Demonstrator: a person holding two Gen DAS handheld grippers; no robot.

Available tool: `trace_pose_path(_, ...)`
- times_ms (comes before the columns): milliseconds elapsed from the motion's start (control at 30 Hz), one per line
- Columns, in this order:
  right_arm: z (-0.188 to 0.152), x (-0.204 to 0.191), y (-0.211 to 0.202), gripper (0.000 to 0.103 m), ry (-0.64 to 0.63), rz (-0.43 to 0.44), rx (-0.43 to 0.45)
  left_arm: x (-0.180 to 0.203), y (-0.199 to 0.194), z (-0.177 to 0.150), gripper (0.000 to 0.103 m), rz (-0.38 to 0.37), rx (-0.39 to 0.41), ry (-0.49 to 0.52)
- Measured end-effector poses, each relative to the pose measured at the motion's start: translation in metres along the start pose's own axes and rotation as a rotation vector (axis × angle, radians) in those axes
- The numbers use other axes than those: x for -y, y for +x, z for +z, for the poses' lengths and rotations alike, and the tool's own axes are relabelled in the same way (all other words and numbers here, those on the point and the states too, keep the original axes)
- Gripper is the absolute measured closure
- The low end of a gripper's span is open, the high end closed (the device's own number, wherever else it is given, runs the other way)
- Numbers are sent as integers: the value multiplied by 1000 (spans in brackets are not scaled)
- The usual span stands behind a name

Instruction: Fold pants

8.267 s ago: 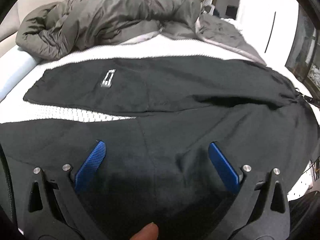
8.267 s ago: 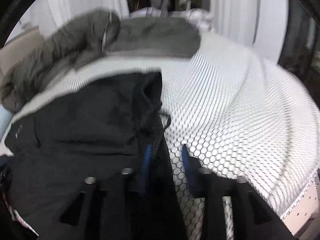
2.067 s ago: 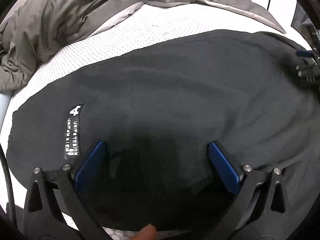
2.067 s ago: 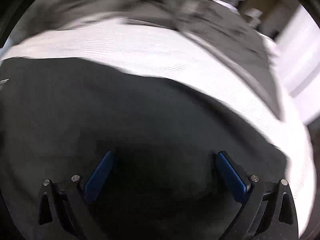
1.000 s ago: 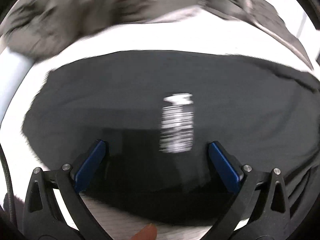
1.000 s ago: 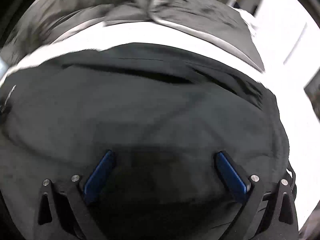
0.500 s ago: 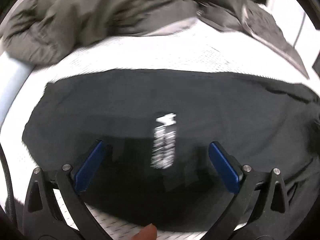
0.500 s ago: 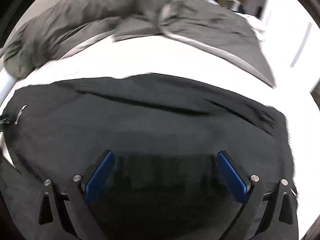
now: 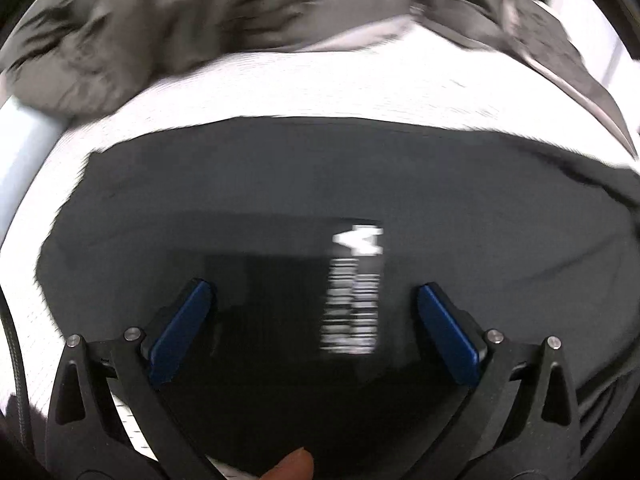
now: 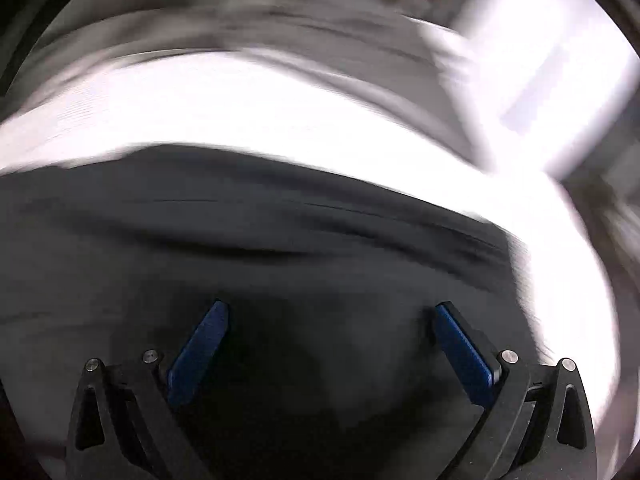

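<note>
The black pants (image 9: 320,184) lie flat on the white mesh bed cover (image 9: 320,88), legs laid one over the other. A white printed label (image 9: 354,288) shows on the cloth. My left gripper (image 9: 312,296) is open and empty just above the leg end, the label between its blue pads. In the right wrist view the pants (image 10: 240,240) fill the lower half, blurred by motion. My right gripper (image 10: 332,316) is open and empty above the cloth.
A crumpled grey-brown quilt (image 9: 200,20) lies along the far side of the bed and shows blurred in the right wrist view (image 10: 240,24). A pale bed edge (image 9: 20,148) is at the left. A white wall (image 10: 552,60) is at the right.
Both grippers stay open. The left view has shifted left, so the label now sits further right between the pads. The right view has swung right and is heavily blurred.
</note>
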State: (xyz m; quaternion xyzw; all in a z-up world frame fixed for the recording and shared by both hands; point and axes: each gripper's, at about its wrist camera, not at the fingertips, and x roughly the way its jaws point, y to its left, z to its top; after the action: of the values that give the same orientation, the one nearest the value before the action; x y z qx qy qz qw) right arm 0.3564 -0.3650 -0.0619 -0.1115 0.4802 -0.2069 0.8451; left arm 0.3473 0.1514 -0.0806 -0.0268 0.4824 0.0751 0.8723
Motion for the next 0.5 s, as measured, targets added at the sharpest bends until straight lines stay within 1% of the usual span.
trace_pose_path(33,-5,22,5,0,67,4,-5,-11,0,2,0,13,5,-18)
trace_pose_path(67,-10,40,6,0,129,75,-12,-17,-3,2,0,10,16,-35)
trace_pose_path(100,-14,52,2,0,162,143,-24,-22,-12,1,1,-21,36,-54)
trace_pose_path(167,-19,56,-15,0,133,178,-8,-28,-32,-4,1,-64,75,-82)
trace_pose_path(200,-24,57,-29,0,108,205,16,-31,-45,-4,1,-94,101,-100)
trace_pose_path(267,-32,55,-56,0,64,255,67,-34,-78,-18,1,-144,153,-124)
trace_pose_path(300,-40,55,-73,0,30,275,98,-37,-94,-26,1,-148,176,-127)
trace_pose_path(367,-58,57,-98,0,-18,293,137,-39,-126,-50,1,-135,224,-117)
trace_pose_path(433,-90,61,-120,0,-29,344,144,-37,-147,-75,1,-133,247,-100)
trace_pose_path(467,-104,58,-128,0,-38,362,139,-33,-156,-88,1,-144,252,-94)
trace_pose_path(500,-119,53,-135,0,-74,404,141,-25,-163,-105,1,-174,253,-75)
